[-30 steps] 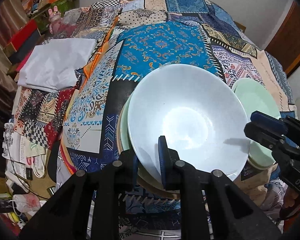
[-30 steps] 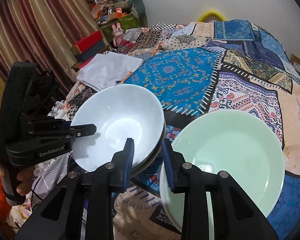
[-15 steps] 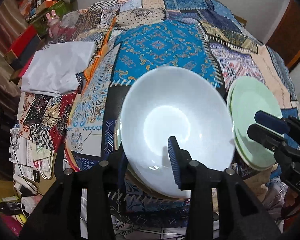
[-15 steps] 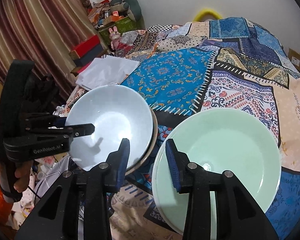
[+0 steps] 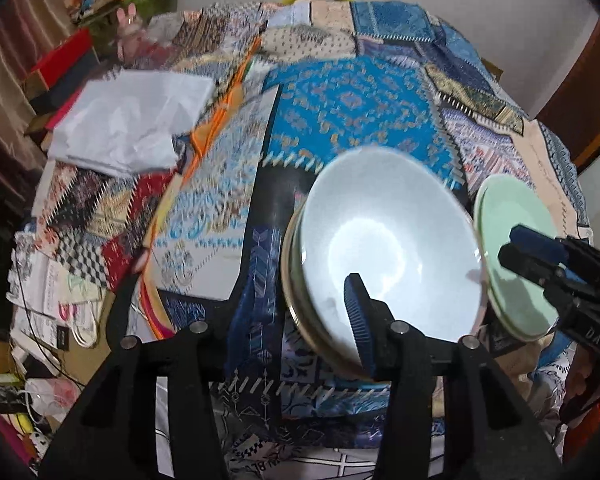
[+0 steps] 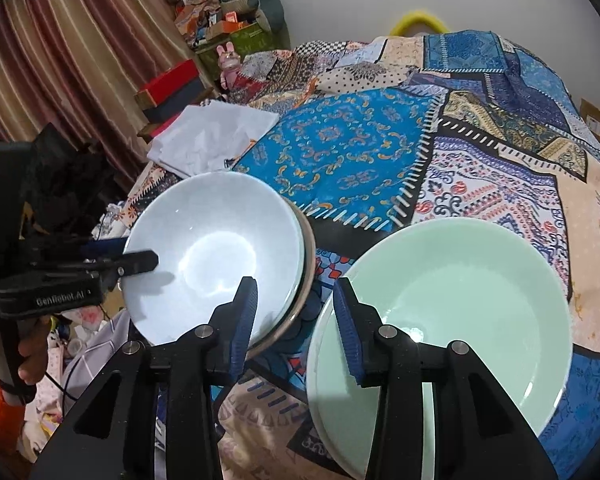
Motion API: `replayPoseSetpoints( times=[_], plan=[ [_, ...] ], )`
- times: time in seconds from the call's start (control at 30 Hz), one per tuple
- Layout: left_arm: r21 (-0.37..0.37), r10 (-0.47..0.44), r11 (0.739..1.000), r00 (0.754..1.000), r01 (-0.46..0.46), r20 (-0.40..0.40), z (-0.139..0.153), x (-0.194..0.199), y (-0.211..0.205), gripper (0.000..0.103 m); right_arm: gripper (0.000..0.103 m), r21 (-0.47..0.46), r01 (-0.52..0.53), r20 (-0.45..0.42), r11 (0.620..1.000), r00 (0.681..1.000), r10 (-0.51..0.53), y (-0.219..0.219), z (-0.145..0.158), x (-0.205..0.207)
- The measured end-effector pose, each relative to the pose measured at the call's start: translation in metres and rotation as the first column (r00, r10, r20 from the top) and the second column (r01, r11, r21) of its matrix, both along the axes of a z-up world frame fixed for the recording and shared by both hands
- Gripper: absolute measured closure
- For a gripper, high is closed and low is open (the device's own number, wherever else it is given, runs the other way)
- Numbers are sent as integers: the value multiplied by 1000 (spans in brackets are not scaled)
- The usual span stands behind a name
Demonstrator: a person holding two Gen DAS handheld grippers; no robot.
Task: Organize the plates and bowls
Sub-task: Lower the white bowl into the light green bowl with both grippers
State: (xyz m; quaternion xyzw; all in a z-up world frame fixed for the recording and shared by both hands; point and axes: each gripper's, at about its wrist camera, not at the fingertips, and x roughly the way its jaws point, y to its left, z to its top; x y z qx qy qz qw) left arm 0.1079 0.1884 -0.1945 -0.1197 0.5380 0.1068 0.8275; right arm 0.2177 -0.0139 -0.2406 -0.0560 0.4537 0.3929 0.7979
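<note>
A pale blue bowl sits on top of a stack of bowls on the patchwork cloth; it also shows in the right wrist view. A stack of pale green bowls stands to its right, seen too in the left wrist view. My left gripper is open, its right finger over the blue bowl's near rim and its left finger outside the stack. My right gripper is open and empty, its right finger over the green bowls' left rim.
A folded white cloth lies at the far left of the bed. Boxes and clutter stand by the curtain at the left. The patchwork cloth stretches away behind the bowls. Papers and cables lie off the bed's left edge.
My left gripper has opened wider and swung left, so the blue bowl now sits to the right of its view. My right gripper has opened wider. The bowls stay in place.
</note>
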Motion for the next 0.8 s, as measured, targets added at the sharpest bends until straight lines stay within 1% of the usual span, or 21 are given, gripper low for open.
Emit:
replayPoseSetpoints(
  times=[0.1, 0.2, 0.33, 0.4, 0.53, 0.7, 0.8],
  plan=[
    [-50, 0, 999, 1000, 0, -6, -12, -3, 4, 56, 67, -17, -13, -9, 1000, 1000, 12, 9, -6, 1],
    [-88, -5, 996, 1000, 6, 9, -17, -5, 7, 56, 67, -28, -20, -17, 999, 1000, 20, 16, -9, 2],
    [-114, -17, 993, 1000, 17, 1, -29, -6, 10, 53, 66, -43, -34, -25, 999, 999, 33, 25, -15, 2],
    [-148, -20, 989, 1000, 19, -5, -36, -7, 11, 53, 64, -55, -39, -23, 998, 999, 38, 29, -17, 0],
    [-158, -28, 987, 1000, 30, 12, -37, -7, 11, 53, 64, -72, -47, -40, 996, 998, 44, 34, -23, 2],
    [-184, -37, 982, 999, 38, 10, -43, -1, 8, 56, 64, -84, -47, -42, 995, 998, 43, 40, -28, 4],
    [-197, -43, 979, 999, 44, 11, -45, 1, 6, 62, 66, -86, -44, -44, 995, 998, 41, 43, -31, 5]
  ],
)
